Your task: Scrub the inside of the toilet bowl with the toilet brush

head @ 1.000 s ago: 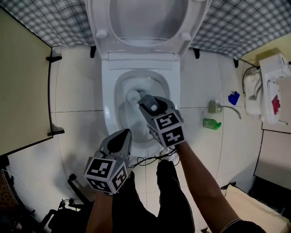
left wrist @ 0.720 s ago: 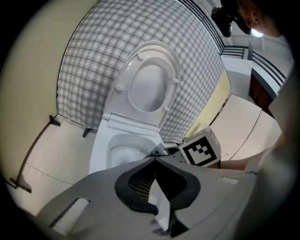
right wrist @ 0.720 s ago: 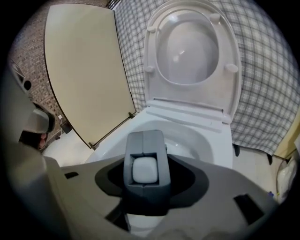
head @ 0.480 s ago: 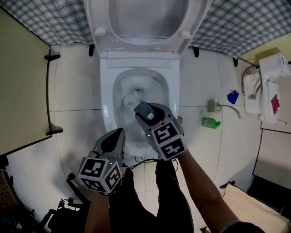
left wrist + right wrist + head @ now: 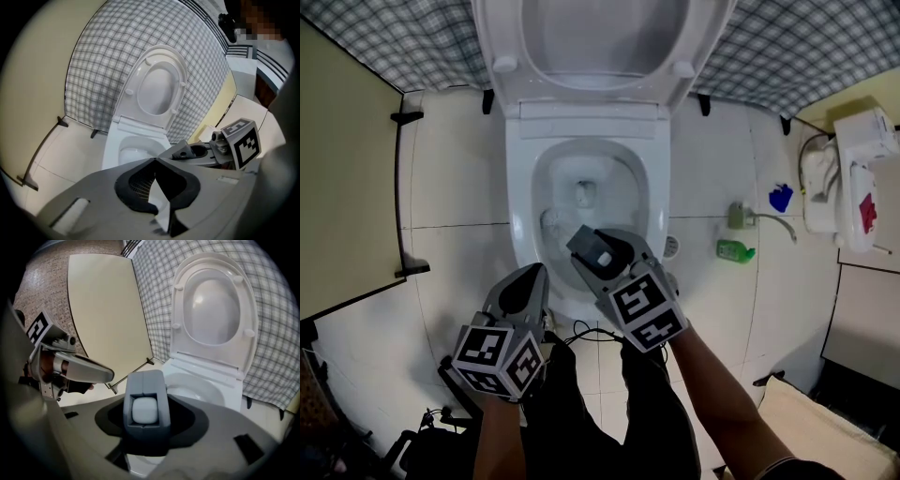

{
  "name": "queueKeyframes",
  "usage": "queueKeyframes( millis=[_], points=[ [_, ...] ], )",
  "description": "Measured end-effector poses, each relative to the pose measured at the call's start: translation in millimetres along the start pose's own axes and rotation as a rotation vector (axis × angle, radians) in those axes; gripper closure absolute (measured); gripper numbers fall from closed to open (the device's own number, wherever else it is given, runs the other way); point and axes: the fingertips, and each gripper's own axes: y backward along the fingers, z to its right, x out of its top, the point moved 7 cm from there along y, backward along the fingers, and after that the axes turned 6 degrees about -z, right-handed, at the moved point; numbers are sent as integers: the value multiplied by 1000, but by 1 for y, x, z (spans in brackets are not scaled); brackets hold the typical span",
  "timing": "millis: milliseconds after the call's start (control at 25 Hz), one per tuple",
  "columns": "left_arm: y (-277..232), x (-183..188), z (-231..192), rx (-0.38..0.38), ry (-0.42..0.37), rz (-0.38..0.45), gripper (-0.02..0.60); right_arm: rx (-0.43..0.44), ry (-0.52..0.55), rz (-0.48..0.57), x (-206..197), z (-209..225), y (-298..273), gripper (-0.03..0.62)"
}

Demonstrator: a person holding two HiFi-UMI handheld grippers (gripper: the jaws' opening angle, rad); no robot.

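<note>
We see the toilet brush (image 5: 551, 222) with its head down inside the toilet bowl (image 5: 521, 202), near the bowl's left wall, and its grey handle end (image 5: 144, 409) is clamped between the jaws of the right gripper (image 5: 596, 251) above the front rim. The left gripper (image 5: 529, 279) hangs just beside it in front of the bowl, its jaws closed together with nothing between them. Behind the bowl the seat and lid (image 5: 591, 42) stand raised.

toilet lid (image 5: 605, 37) cropped, toilet brush (image 5: 551, 223) mostly hidden — under right gripper (image 5: 607, 262)
</note>
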Motion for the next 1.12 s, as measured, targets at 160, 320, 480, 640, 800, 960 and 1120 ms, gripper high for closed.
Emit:
queueKeyframes(
  millis=[160, 320, 480, 640, 800, 960, 1120],
  points=[
    [-6, -3, 8, -21, -6, -11, 572, -62, -11, -69, -17, 24, -18, 368],
    [-14, -5, 14, -38, -19, -25, 572, -105, -46, -132, -36, 45, -43, 367],
    [-17, -9, 14, -34, -27, -42, 572, -88, -60, -118, -32, 44, -35, 367],
    [-16, -9, 12, -25, -21, -46, 572, -14, -44, -110, -32, 22, -4, 364],
    [-12, -8, 8, -16, -12, -44, 572, 66, -37, -101, -33, -7, 27, 362],
    [-11, -7, 9, -20, -16, -41, 572, 150, -9, -134, -30, -34, 47, 362],
    [-9, -11, 12, -24, -13, -42, 572, 142, -7, -135, -31, -40, 45, 362]
  ],
)
